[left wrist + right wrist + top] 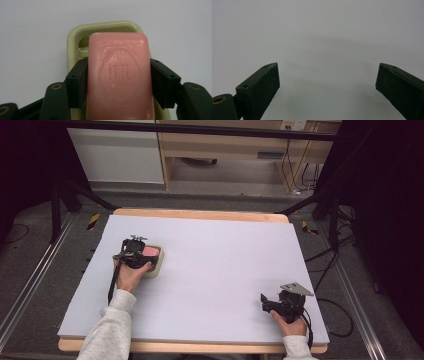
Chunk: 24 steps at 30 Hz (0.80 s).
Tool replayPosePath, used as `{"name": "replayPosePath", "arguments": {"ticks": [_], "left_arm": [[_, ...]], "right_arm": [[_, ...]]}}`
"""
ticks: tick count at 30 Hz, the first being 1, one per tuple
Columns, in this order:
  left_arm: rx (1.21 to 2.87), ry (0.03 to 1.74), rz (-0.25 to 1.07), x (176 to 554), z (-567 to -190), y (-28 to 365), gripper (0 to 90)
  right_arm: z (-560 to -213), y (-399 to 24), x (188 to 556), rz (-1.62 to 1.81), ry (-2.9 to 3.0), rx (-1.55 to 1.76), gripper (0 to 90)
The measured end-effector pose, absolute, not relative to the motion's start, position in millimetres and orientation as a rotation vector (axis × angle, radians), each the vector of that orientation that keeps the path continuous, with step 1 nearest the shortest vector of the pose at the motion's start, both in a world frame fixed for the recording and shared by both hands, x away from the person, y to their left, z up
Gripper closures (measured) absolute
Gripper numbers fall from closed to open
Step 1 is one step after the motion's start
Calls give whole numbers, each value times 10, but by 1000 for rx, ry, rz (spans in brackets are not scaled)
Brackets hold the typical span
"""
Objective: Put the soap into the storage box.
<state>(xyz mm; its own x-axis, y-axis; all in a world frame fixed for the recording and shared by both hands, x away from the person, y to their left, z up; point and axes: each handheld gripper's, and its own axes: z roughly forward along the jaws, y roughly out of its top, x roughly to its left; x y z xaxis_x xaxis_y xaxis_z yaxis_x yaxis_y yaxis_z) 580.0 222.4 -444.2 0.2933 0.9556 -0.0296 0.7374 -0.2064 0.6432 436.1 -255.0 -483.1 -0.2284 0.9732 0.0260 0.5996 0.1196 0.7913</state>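
A pink bar of soap [119, 77] with an embossed oval stamp lies over a pale green soap dish [105, 27]. My left gripper [119, 75] is shut on the soap, its two black pads pressing the bar's long sides. From above, the same gripper [134, 251] sits over the dish [156, 269] at the table's left, with the soap [150, 250] showing pink beneath it. My right gripper [265, 302] rests near the front right corner, and its jaws [328, 77] stand wide apart over the bare white surface with nothing between them.
The white tabletop [215, 265] has a wooden rim along its far edge [200, 214]. Cables trail from both grippers off the front. Black frame legs [320, 200] and rails stand on the floor to either side, with a wooden desk [225, 150] behind.
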Motion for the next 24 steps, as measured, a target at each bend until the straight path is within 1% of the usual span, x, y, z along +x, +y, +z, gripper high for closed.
{"name": "replayPosePath", "arguments": {"ticks": [6,10,15,20,24], "left_arm": [[2004,1508,517,5795,-4457,2233,363],[1987,1491,528,5775,-4417,2248,340],[1993,1482,551,5747,-4379,2264,286],[1988,1423,579,5630,-4263,2288,279],[1965,1371,557,5505,-4197,2327,275]], "right_arm": [[-4830,-2549,4360,954,1891,1518,56],[-4833,-2548,4362,952,1890,1517,56],[-4828,-2549,4357,954,1890,1519,56],[-4826,-2551,4356,954,1883,1520,56],[-4825,-2550,4355,952,1879,1519,56]]}}
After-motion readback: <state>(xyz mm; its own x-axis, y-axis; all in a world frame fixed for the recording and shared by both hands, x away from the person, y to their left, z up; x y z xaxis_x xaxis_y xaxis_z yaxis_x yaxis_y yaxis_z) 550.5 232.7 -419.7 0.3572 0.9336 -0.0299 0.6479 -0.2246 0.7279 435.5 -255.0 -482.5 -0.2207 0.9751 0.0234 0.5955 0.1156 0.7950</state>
